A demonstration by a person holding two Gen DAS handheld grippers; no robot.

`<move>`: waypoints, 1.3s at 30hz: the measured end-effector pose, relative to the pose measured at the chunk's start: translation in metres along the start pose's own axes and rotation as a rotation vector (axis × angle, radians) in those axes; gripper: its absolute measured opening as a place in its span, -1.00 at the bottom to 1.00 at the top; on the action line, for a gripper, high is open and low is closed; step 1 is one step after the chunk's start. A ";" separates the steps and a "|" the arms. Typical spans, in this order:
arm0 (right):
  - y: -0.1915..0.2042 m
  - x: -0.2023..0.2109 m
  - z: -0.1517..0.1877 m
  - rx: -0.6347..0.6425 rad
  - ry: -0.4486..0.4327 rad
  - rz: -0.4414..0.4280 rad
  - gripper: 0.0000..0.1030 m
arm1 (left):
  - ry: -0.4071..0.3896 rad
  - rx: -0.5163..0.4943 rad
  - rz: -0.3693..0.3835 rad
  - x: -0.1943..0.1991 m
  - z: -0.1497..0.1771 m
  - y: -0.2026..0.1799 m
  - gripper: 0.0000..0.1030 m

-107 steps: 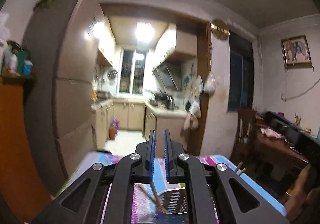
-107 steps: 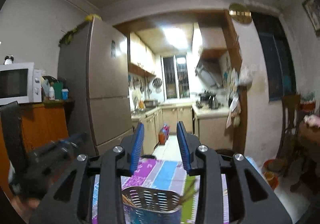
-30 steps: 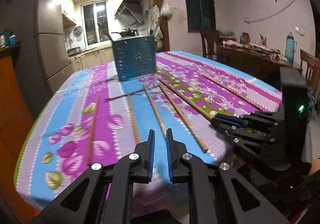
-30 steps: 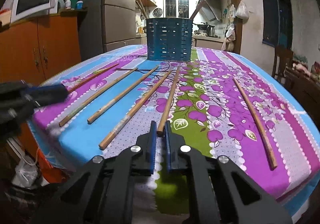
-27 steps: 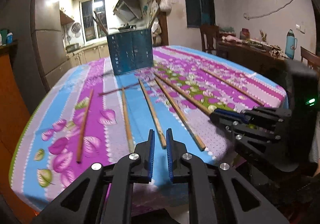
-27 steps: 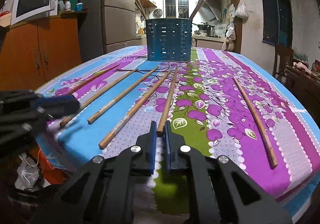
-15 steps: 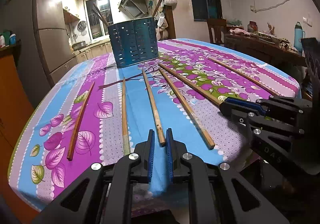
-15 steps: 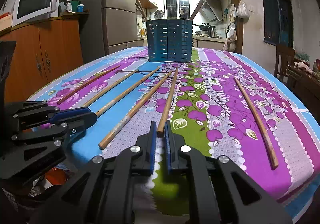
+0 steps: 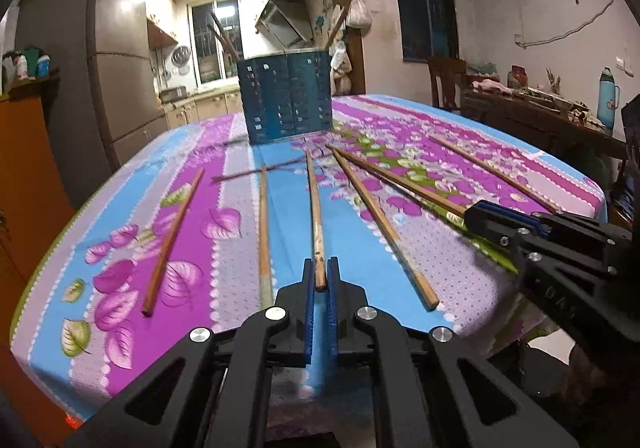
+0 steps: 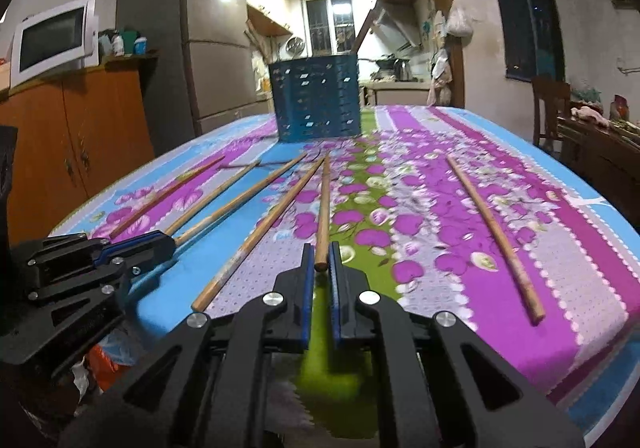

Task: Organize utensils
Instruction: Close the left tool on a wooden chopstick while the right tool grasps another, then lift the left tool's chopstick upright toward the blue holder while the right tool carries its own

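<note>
Several wooden chopsticks lie fanned out on a flowered tablecloth (image 9: 352, 232), pointing toward a blue perforated utensil holder (image 9: 286, 98) at the far end, which holds a few chopsticks. My left gripper (image 9: 319, 278) is nearly closed with the near end of one chopstick (image 9: 316, 216) between its fingertips. My right gripper (image 10: 320, 262) is nearly closed with the near end of another chopstick (image 10: 323, 204) between its fingertips; the holder (image 10: 316, 102) stands far beyond. Both chopsticks still rest on the cloth. Each gripper shows in the other's view, right (image 9: 500, 222) and left (image 10: 136, 246).
A lone chopstick (image 10: 494, 232) lies to the right on the cloth. An orange cabinet (image 10: 76, 140) with a microwave (image 10: 52, 38) and a fridge stand to the left. A chair (image 9: 446, 82) and a cluttered side table (image 9: 560, 112) are on the right.
Both grippers came down from above the holder to the table's near edge. The left gripper has moved forward so a chopstick end now sits between its fingertips; the right gripper edged forward onto its chopstick.
</note>
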State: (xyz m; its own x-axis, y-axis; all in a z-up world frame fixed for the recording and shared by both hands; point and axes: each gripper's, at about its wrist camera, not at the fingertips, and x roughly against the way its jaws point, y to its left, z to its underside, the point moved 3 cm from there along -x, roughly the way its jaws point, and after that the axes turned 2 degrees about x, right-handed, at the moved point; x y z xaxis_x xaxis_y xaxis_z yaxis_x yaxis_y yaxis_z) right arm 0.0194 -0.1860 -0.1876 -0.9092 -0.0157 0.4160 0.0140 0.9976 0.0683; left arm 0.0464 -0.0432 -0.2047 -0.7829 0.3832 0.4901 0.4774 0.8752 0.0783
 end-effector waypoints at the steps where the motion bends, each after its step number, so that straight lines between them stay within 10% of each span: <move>1: 0.000 0.002 -0.001 0.001 -0.004 0.001 -0.89 | -0.010 -0.006 -0.007 0.003 -0.001 -0.001 -0.86; 39: -0.010 0.085 -0.136 0.148 -0.310 -0.066 -0.89 | -0.302 0.013 0.013 0.098 -0.130 0.030 -0.86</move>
State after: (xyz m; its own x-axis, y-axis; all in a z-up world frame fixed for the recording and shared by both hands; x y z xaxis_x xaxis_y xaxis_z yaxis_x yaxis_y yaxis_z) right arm -0.0013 -0.2063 -0.0295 -0.9896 -0.0822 0.1181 -0.0893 0.9944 -0.0559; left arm 0.0359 -0.0176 -0.0410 -0.8609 0.4630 0.2108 0.4844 0.8726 0.0620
